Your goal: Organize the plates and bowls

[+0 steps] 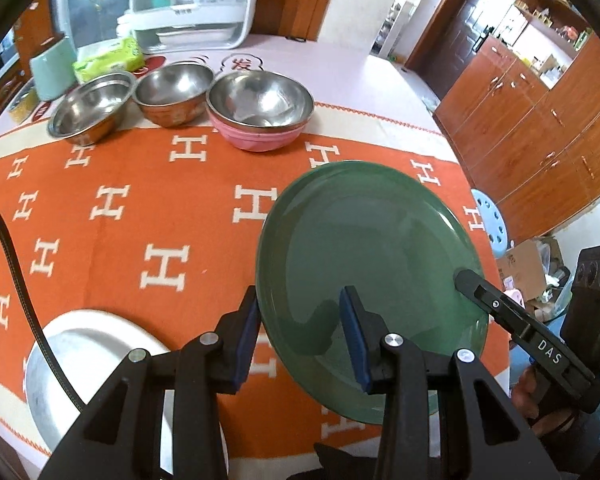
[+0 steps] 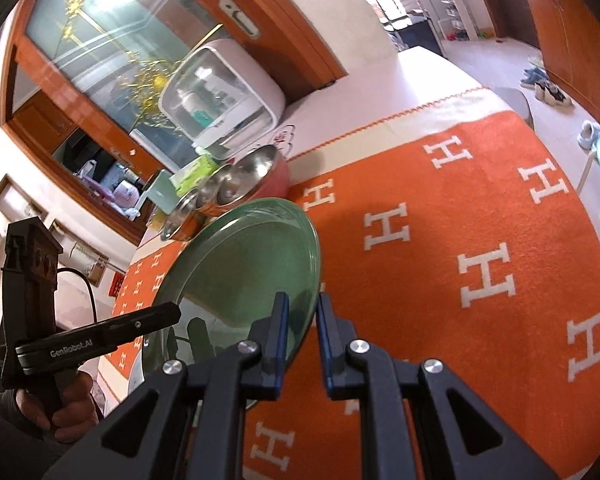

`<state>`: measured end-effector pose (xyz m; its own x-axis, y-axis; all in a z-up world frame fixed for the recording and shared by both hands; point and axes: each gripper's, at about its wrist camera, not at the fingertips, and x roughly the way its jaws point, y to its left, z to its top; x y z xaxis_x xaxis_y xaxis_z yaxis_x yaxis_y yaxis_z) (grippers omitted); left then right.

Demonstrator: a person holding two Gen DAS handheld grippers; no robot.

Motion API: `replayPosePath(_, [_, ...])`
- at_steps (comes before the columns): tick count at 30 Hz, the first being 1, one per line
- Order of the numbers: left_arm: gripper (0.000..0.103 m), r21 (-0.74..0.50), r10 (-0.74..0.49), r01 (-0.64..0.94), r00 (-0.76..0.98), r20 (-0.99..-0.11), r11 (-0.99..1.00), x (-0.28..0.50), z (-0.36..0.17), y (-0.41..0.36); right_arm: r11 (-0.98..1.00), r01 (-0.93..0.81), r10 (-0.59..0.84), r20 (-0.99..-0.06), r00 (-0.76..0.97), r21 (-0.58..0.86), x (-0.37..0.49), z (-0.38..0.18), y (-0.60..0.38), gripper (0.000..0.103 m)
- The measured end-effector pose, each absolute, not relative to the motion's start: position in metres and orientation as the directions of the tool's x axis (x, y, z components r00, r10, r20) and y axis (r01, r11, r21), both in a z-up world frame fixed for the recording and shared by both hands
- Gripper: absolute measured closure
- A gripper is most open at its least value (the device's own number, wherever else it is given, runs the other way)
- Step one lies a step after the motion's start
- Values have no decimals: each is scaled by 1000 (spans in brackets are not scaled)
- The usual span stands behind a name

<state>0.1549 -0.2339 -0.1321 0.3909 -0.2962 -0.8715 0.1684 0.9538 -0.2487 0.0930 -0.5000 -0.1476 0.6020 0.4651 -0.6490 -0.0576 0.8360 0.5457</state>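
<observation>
Green plate (image 1: 364, 248) is up off the surface (image 1: 140, 208), tilted, w/ both hand-held grippers clamped on its rim: left (image 1: 300, 340), right (image 2: 302, 336). Bowls (image 1: 260, 108) sit in a row at the back, one nested in a pink one. White plate (image 1: 96, 356) not sorted yet imo.

Between the fingers (image 1: 352, 336), the green plate (image 1: 364, 240) looks glazed, glossy and smooth. Beyond them, three steel bowls (image 1: 172, 92) shine like polished metal; one sits in a glossy pink bowl (image 1: 256, 138). The orange cloth (image 1: 140, 208) looks matt, woolly.
</observation>
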Motion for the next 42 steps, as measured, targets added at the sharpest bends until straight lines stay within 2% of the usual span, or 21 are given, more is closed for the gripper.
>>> replayPosePath(24, [65, -274, -272, 70, 503, -820, 959, 60, -113, -155, 874, -247, 477, -647, 595, 418, 43, -100, -421, 88])
replayPosePath(42, [65, -270, -269, 60, 426, -864, 961, 42, -129, -82, 892, -239, 450, -721, 527, 383, 19, -110, -345, 87])
